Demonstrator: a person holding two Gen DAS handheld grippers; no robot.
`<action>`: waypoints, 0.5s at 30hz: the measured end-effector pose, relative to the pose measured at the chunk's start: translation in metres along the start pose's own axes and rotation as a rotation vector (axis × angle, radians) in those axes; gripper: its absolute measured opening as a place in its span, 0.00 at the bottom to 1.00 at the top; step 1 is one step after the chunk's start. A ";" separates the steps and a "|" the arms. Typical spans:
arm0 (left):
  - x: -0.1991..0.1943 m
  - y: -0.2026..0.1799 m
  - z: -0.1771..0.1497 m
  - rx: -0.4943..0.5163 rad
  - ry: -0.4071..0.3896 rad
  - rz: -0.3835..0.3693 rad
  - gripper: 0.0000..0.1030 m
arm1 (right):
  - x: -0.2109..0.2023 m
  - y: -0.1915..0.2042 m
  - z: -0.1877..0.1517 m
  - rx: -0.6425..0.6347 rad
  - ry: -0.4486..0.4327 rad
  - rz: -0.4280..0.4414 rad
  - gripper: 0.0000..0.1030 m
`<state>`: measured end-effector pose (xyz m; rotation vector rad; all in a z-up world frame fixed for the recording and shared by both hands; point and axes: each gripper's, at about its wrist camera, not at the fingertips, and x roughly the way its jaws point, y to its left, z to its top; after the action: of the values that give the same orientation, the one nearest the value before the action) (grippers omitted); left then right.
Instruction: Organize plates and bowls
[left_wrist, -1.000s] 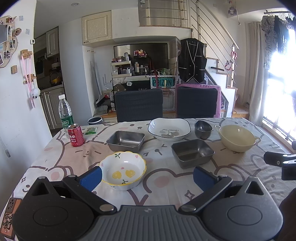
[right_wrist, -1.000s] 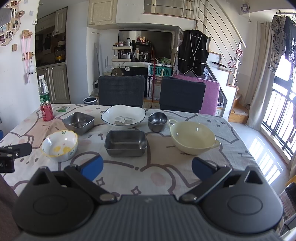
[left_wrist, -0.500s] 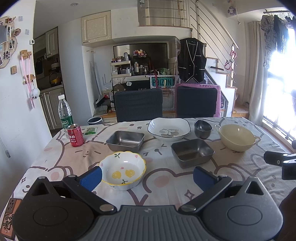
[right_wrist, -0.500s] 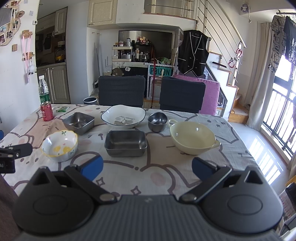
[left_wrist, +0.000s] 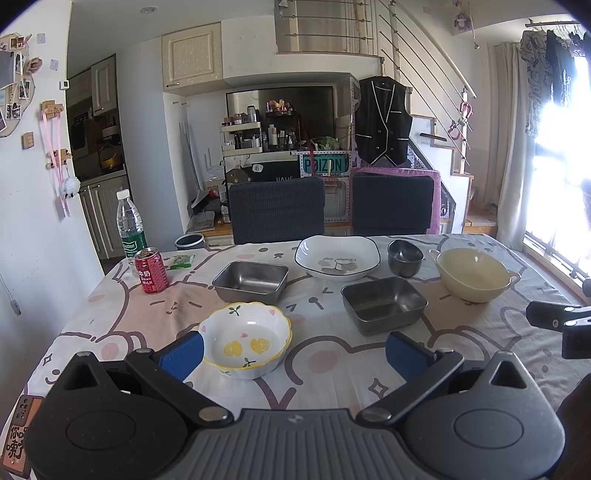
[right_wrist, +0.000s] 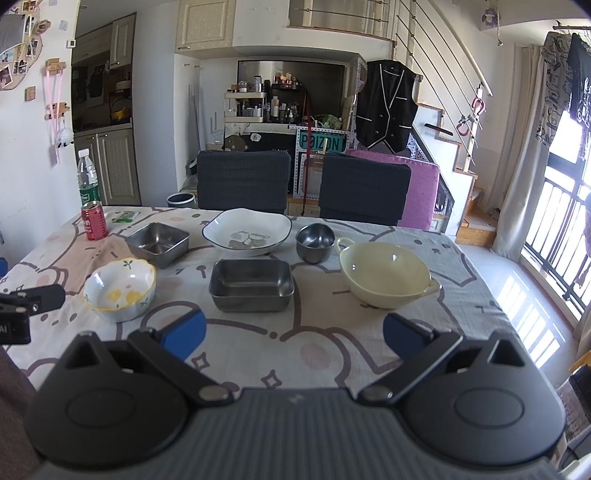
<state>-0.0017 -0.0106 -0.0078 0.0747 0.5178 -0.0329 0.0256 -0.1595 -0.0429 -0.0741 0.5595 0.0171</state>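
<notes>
On the cartoon tablecloth stand a white lemon-print bowl (left_wrist: 246, 339) (right_wrist: 120, 288), two square steel trays (left_wrist: 251, 280) (left_wrist: 384, 305) (right_wrist: 158, 243) (right_wrist: 252, 285), a white square plate (left_wrist: 337, 257) (right_wrist: 246, 231), a small steel bowl (left_wrist: 405, 257) (right_wrist: 315, 243) and a pale yellow handled bowl (left_wrist: 474, 274) (right_wrist: 386, 274). My left gripper (left_wrist: 295, 353) hangs open near the front edge, with the lemon bowl just ahead of its left finger. My right gripper (right_wrist: 294, 332) is open too, short of the nearer steel tray and holding nothing.
A red drink can (left_wrist: 150, 270), a water bottle (left_wrist: 130, 223) and a green packet (left_wrist: 181, 261) stand at the table's far left. Two dark chairs (left_wrist: 277, 209) (left_wrist: 393, 203) line the far side. Each gripper's tip shows at the other view's edge (left_wrist: 554, 320) (right_wrist: 33, 300).
</notes>
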 end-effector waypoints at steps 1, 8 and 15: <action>0.000 0.000 0.000 -0.003 0.000 0.000 1.00 | 0.000 0.000 0.000 0.001 -0.001 -0.001 1.00; -0.005 0.005 0.005 -0.012 -0.014 -0.011 1.00 | -0.002 -0.002 0.001 0.003 -0.008 -0.016 1.00; -0.004 0.005 0.028 0.009 -0.018 -0.018 1.00 | -0.005 -0.007 0.010 0.042 -0.025 -0.016 1.00</action>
<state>0.0091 -0.0082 0.0181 0.0788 0.5000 -0.0536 0.0270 -0.1660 -0.0314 -0.0374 0.5342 -0.0092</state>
